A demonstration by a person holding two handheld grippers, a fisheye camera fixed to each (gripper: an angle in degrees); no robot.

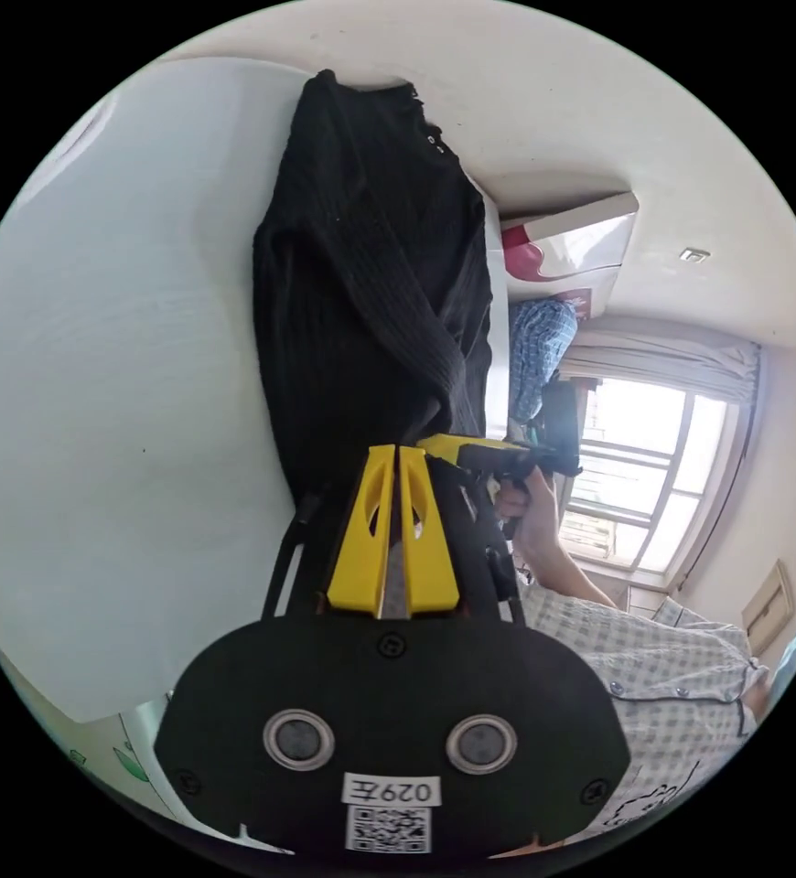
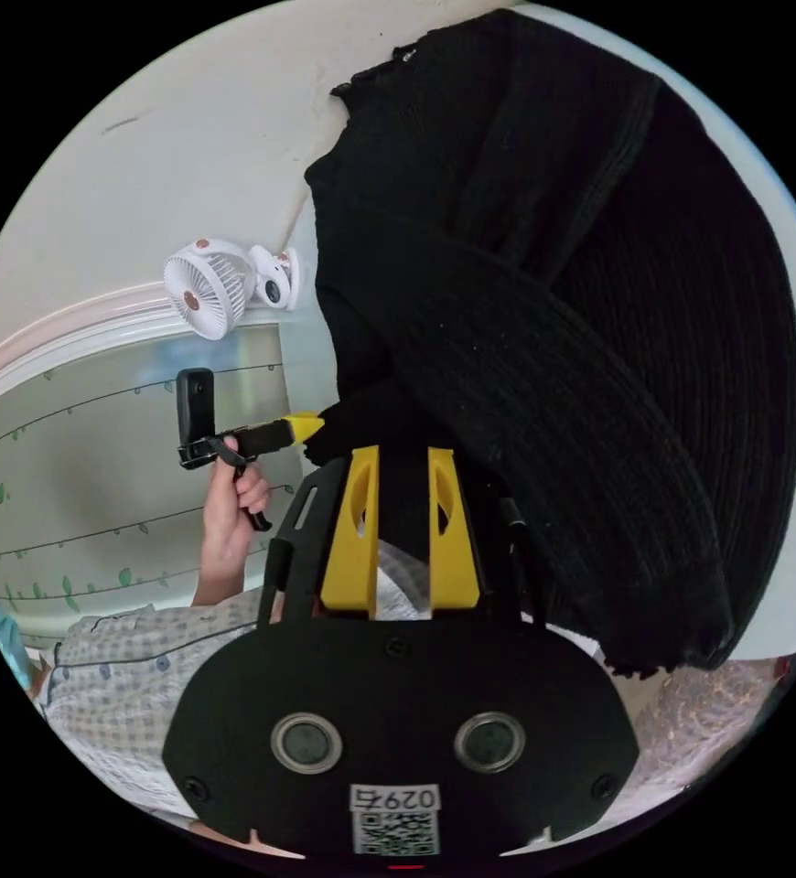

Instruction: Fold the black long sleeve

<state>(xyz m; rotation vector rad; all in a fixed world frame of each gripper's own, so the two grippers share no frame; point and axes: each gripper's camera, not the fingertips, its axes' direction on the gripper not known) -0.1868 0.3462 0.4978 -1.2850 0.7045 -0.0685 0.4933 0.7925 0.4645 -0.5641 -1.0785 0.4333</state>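
The black top [image 1: 371, 274] lies on a pale surface [image 1: 96, 366], one sleeve [image 2: 544, 402] crossed over its body. The left gripper [image 1: 396, 457] has its jaws pressed together at the top's edge — whether cloth is caught, I cannot tell. The right gripper [image 2: 403, 457] clamps a fold of the top — its jaws slightly apart around the cloth.

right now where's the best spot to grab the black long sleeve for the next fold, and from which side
The black long sleeve lies on the pale surface with one sleeve crossed over the body. Best grip is the near hem edge, where the left gripper and right gripper already meet it, coming in low from the person's side: that edge is straight and free to lift.
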